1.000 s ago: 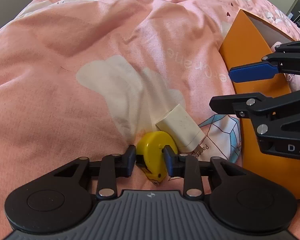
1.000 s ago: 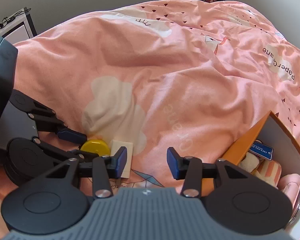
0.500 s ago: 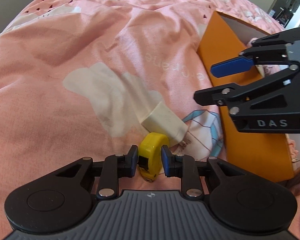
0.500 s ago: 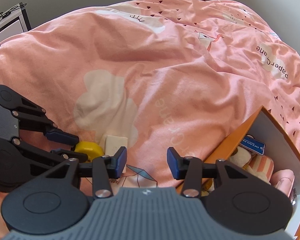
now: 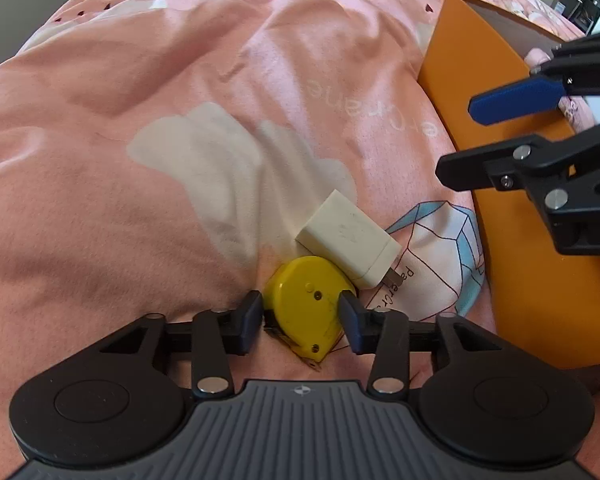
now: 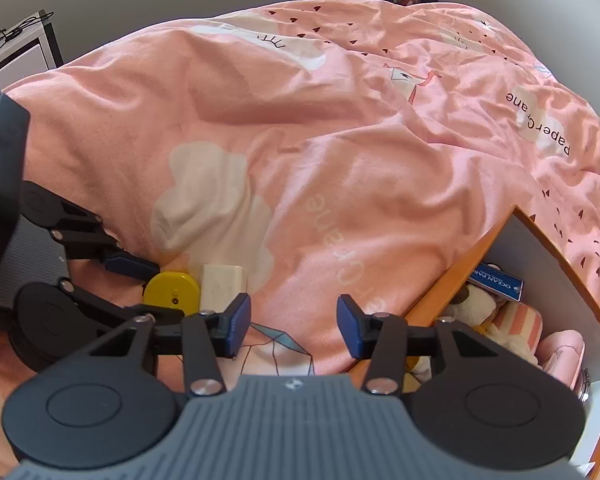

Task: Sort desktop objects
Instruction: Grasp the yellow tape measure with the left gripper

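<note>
A yellow tape measure (image 5: 306, 306) lies flat on the pink duvet between the fingers of my left gripper (image 5: 300, 318), which now stand wide on either side of it; it also shows in the right wrist view (image 6: 172, 289). A white charger (image 5: 350, 238) lies just beyond it, touching it, and shows in the right wrist view (image 6: 221, 288). My right gripper (image 6: 293, 327) is open and empty, hovering over the duvet next to the orange box (image 6: 440, 292).
The orange box (image 5: 500, 168) stands at the right, holding a striped pink item (image 6: 518, 322), a plush toy (image 6: 474, 306) and a blue tag (image 6: 500, 282). The pink duvet (image 6: 320, 140) spreads to the far wall. A dark shelf (image 6: 16, 48) stands at the back left.
My left gripper, shut on the tape measure held on edge half a second ago, has opened; the tape measure now lies flat on the duvet. The right gripper has stayed open.
</note>
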